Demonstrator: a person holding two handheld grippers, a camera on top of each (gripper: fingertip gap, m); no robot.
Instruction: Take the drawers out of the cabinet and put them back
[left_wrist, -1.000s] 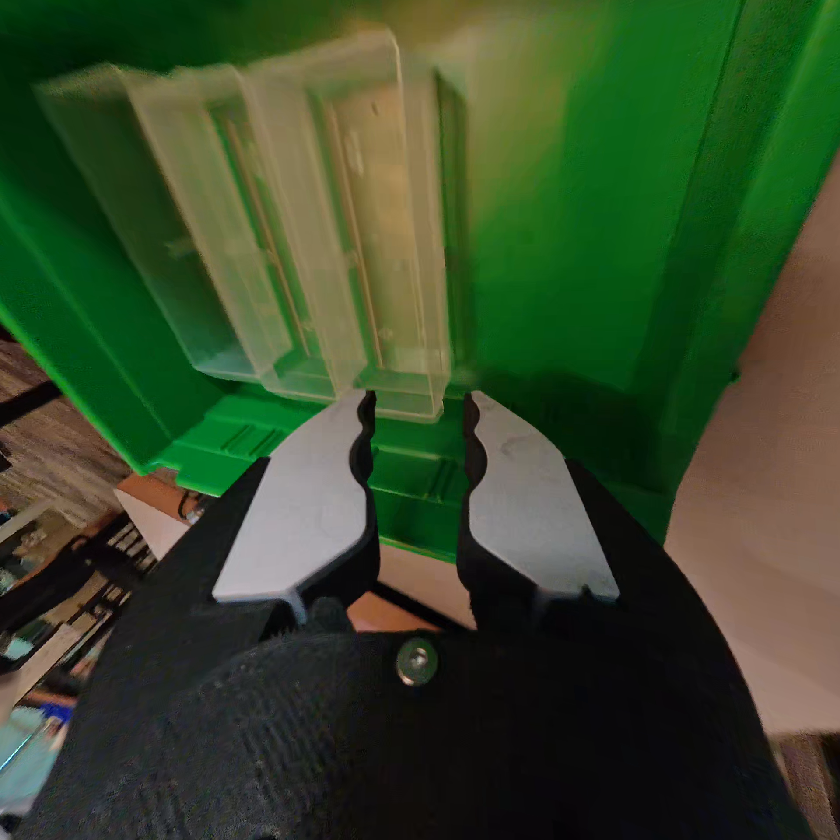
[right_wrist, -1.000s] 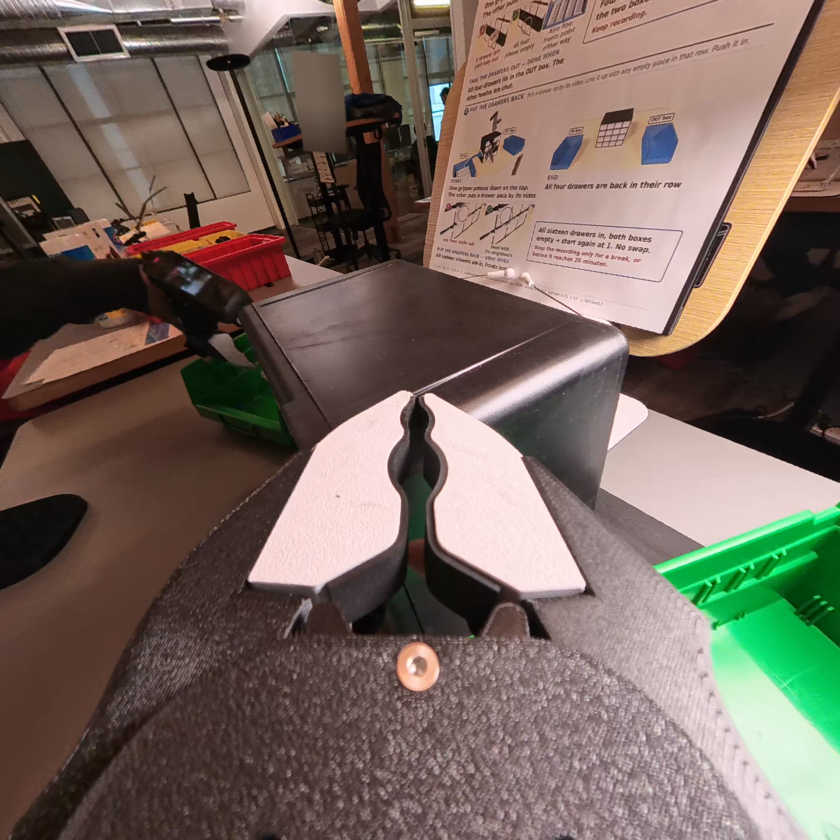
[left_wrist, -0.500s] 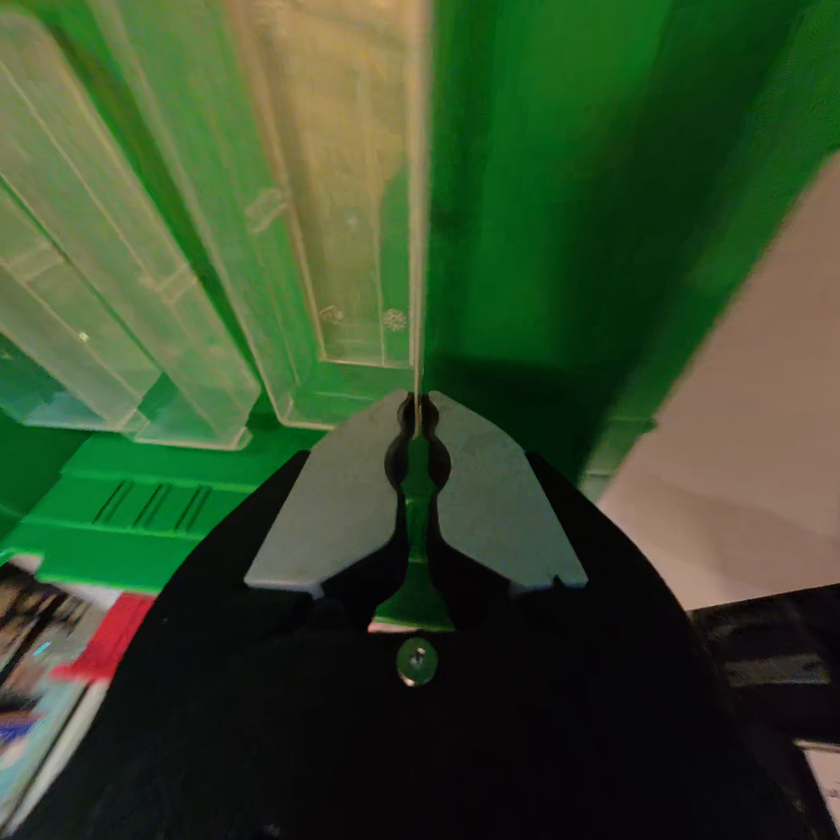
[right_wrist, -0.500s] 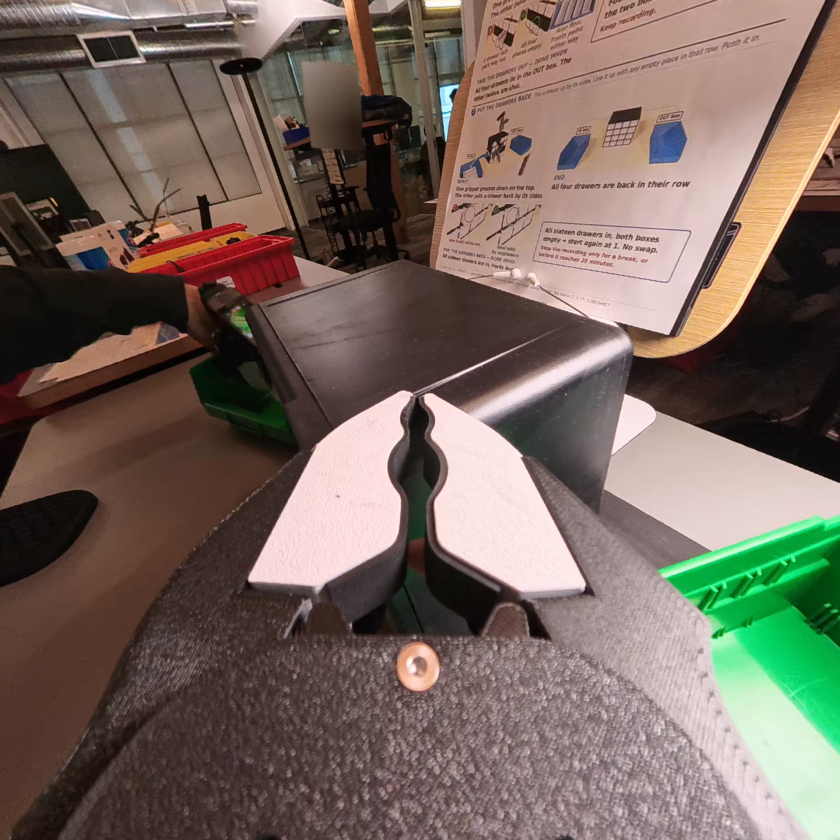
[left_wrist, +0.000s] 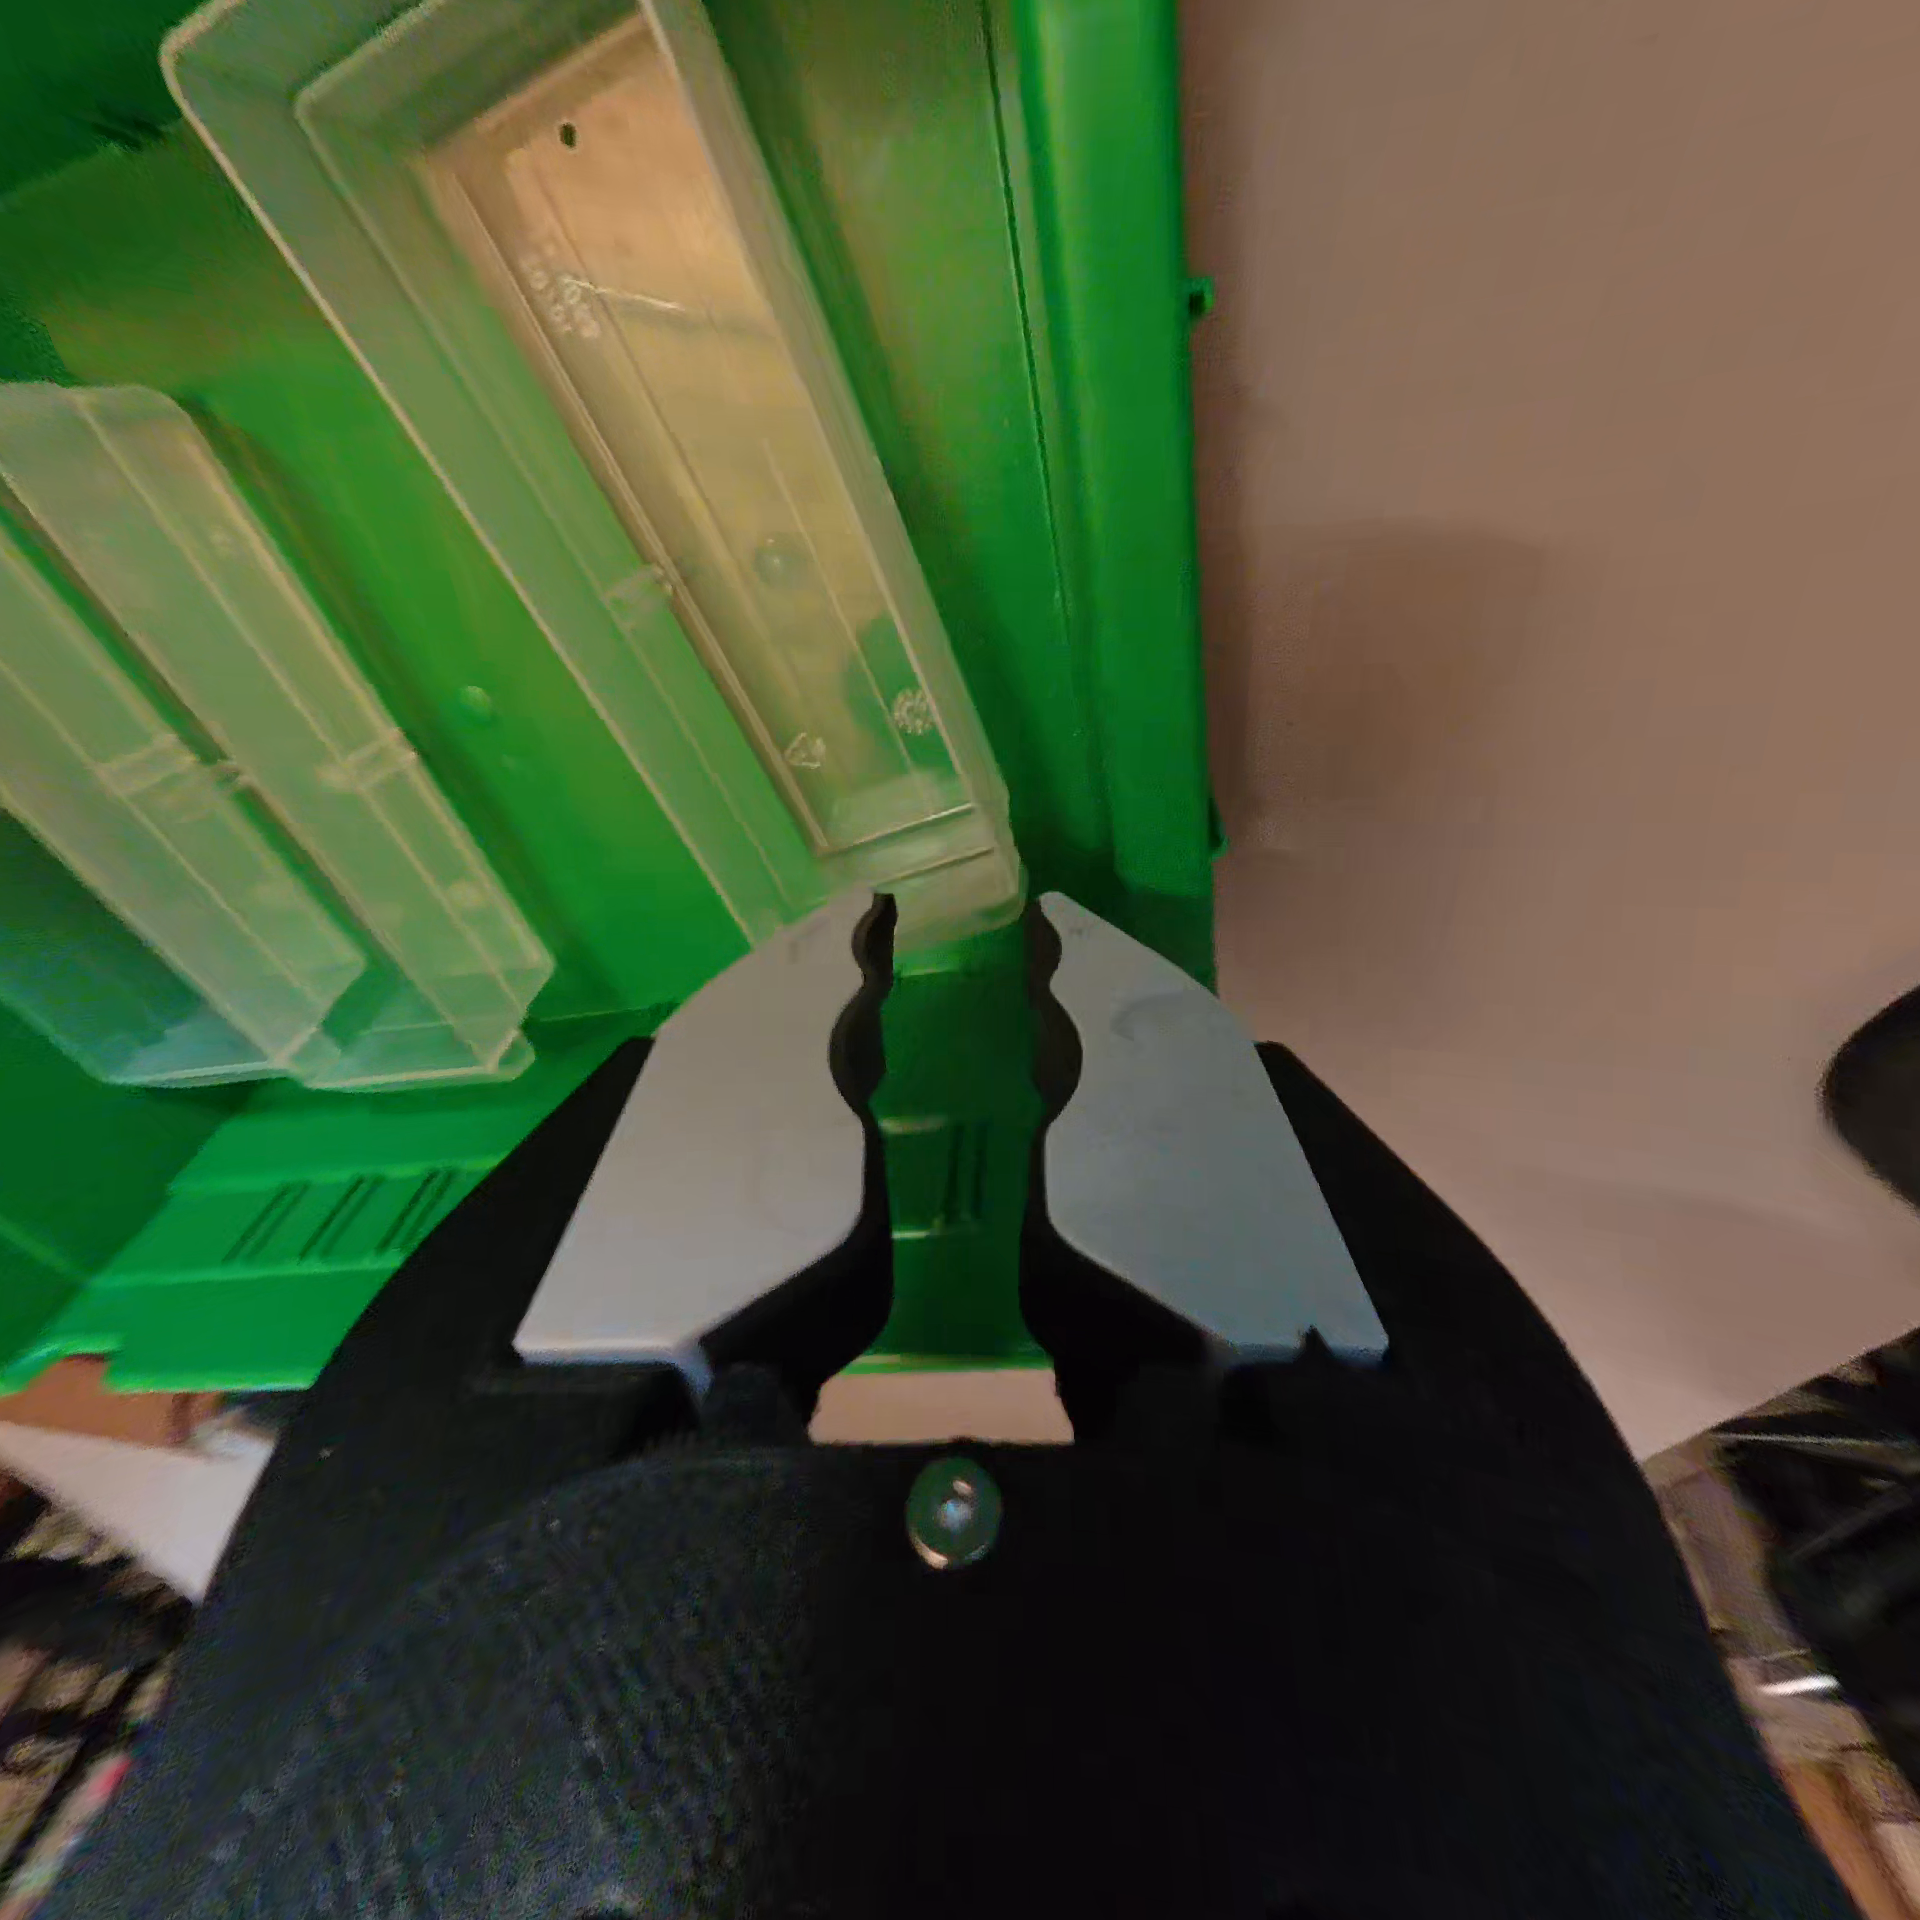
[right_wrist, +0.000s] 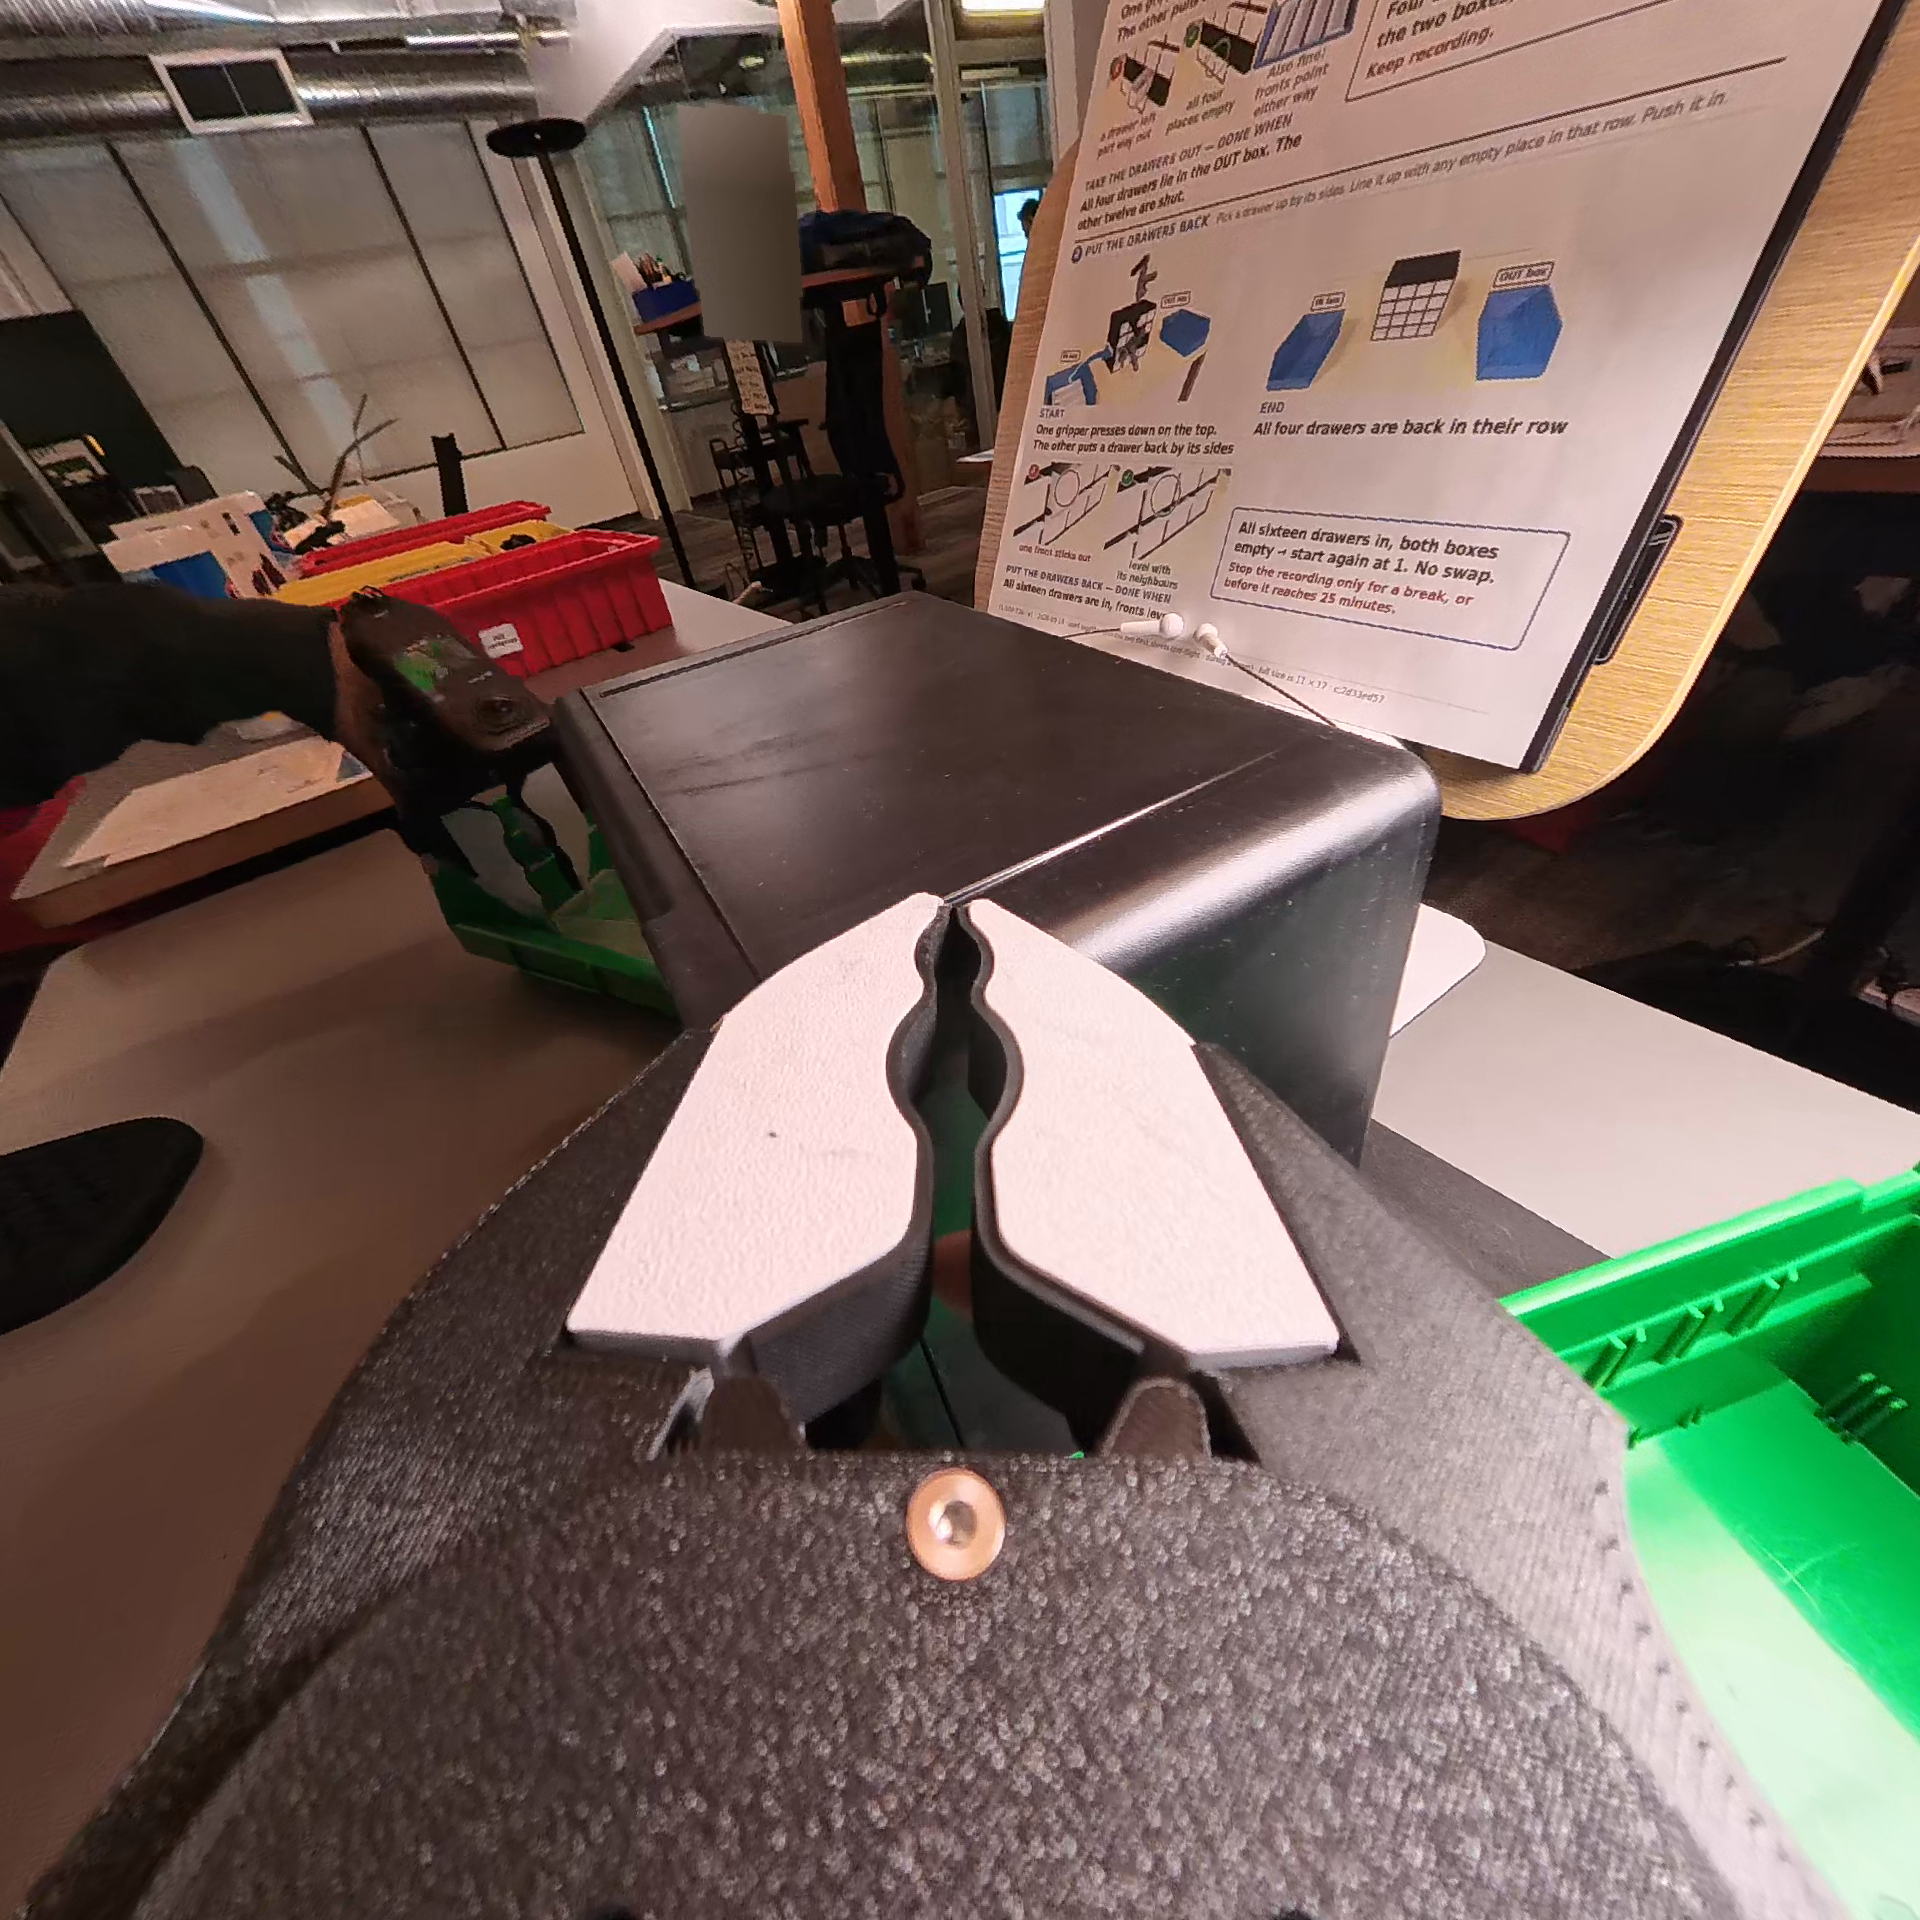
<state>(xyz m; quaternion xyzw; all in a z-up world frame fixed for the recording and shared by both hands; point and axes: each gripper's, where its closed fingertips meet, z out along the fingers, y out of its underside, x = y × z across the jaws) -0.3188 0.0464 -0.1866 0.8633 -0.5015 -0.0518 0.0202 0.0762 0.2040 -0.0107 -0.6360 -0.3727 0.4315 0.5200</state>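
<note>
Opened again after pinching a drawer wall, the left gripper (left_wrist: 956, 914) hovers, jaws apart, at the near end of a clear drawer (left_wrist: 665, 468) lying in the green bin (left_wrist: 1101, 520) left of the cabinet (right_wrist: 935, 769). Right gripper (right_wrist: 954, 920), jaws together, rests on the cabinet. Light, stiff, slick plastic; best gripped by its sides.
</note>
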